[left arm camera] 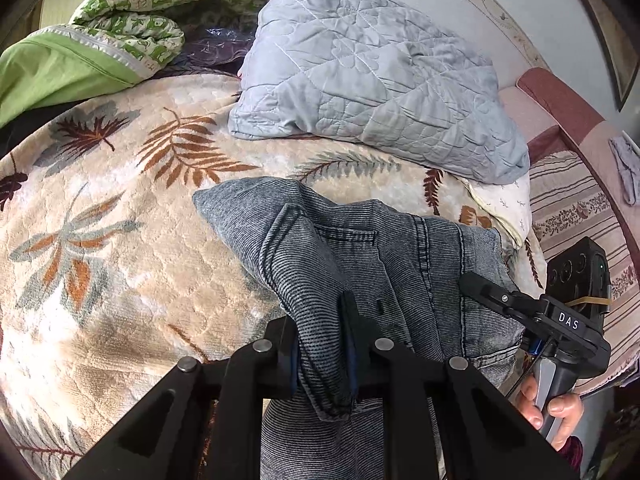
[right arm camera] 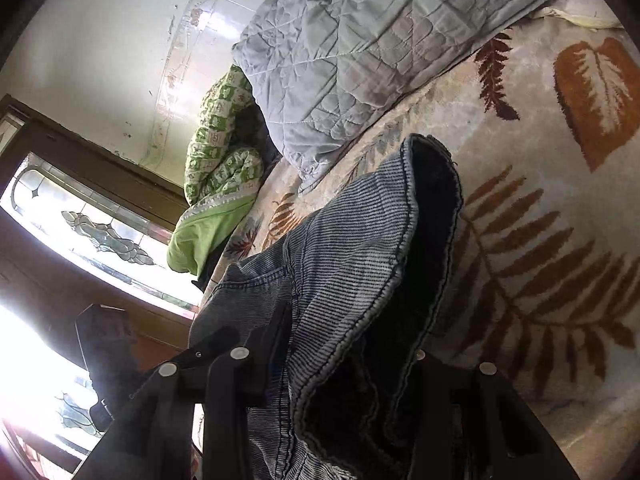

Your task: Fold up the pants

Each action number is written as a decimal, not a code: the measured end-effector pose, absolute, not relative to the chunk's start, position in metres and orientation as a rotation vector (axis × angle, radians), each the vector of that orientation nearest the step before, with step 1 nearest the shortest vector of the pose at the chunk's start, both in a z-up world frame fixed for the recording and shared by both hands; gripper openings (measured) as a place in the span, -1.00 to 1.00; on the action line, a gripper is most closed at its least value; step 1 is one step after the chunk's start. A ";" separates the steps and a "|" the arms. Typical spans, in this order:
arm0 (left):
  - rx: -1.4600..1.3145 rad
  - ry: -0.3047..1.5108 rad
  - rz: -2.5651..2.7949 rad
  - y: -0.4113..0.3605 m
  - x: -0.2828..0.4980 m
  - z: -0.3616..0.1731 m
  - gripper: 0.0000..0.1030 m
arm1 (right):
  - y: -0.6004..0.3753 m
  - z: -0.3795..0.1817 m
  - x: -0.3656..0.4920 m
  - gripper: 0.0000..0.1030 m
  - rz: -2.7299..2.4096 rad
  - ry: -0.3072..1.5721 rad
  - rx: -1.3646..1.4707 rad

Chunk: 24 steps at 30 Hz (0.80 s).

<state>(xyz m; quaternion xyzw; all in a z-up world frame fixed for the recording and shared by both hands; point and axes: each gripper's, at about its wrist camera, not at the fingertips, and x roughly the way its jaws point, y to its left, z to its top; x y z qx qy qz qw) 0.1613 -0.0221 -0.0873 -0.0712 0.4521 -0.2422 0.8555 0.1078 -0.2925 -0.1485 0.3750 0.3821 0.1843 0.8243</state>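
Observation:
Grey ribbed denim pants (left arm camera: 360,256) hang over a bed blanket with a leaf pattern (left arm camera: 120,240). My left gripper (left arm camera: 322,344) is shut on a bunched fold of the pants, and cloth drapes down between its fingers. In the left wrist view my right gripper (left arm camera: 486,286) comes in from the right, held by a hand (left arm camera: 556,408), and bites the pants' right edge. In the right wrist view the right gripper (right arm camera: 344,344) is shut on a thick fold of the pants (right arm camera: 360,240), whose dark inner lining faces the camera. The right finger is hidden behind cloth.
A grey quilted pillow (left arm camera: 372,76) lies at the head of the bed beyond the pants. A green patterned quilt (left arm camera: 132,20) is rolled at the far left. A striped pink cover (left arm camera: 576,216) lies to the right. A stained-glass door (right arm camera: 88,232) shows in the right wrist view.

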 end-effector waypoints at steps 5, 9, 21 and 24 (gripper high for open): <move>-0.148 0.942 -0.502 -0.022 0.161 -0.087 -0.65 | -0.294 -0.151 0.106 -0.23 0.377 0.812 0.800; -0.106 0.936 -0.479 -0.026 0.157 -0.090 -0.65 | -0.297 -0.161 0.103 -0.23 0.355 0.833 0.816; 0.117 0.892 -0.314 -0.040 0.153 -0.104 -0.43 | -0.285 -0.156 0.097 -0.23 0.237 0.838 0.615; 0.166 0.886 -0.277 -0.043 0.153 -0.110 -0.27 | -0.283 -0.157 0.098 -0.14 0.198 0.844 0.559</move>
